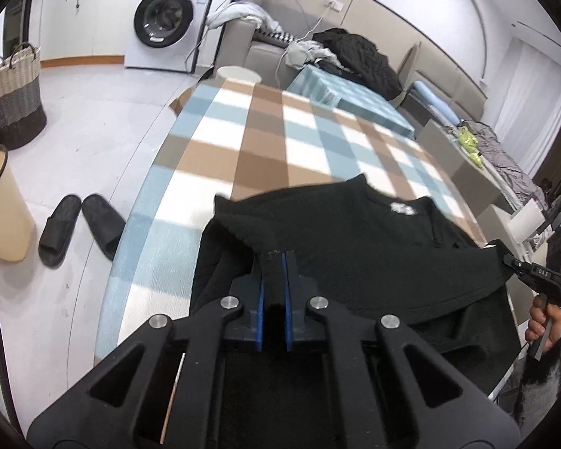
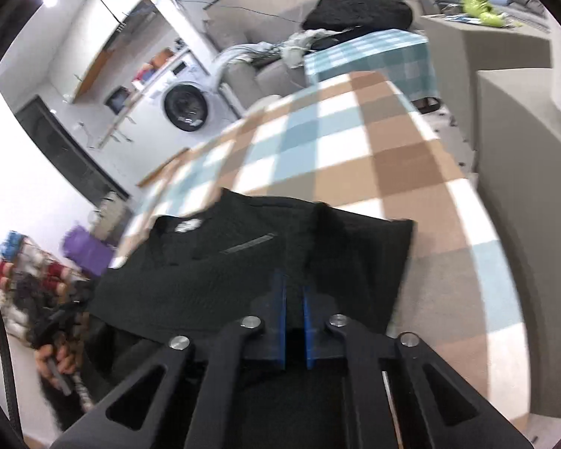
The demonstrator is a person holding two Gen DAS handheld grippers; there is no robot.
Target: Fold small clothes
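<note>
On the checked table (image 1: 265, 138), two grippers pinch one black garment (image 1: 355, 247).

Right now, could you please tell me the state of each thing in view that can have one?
Left gripper: shut on the black garment.
Right gripper: shut on the black garment.
Black garment: partly lifted off the checked tablecloth, stretched between both grippers, label showing.
Washing machine: door closed.
Slippers: side by side on the floor, empty.
</note>
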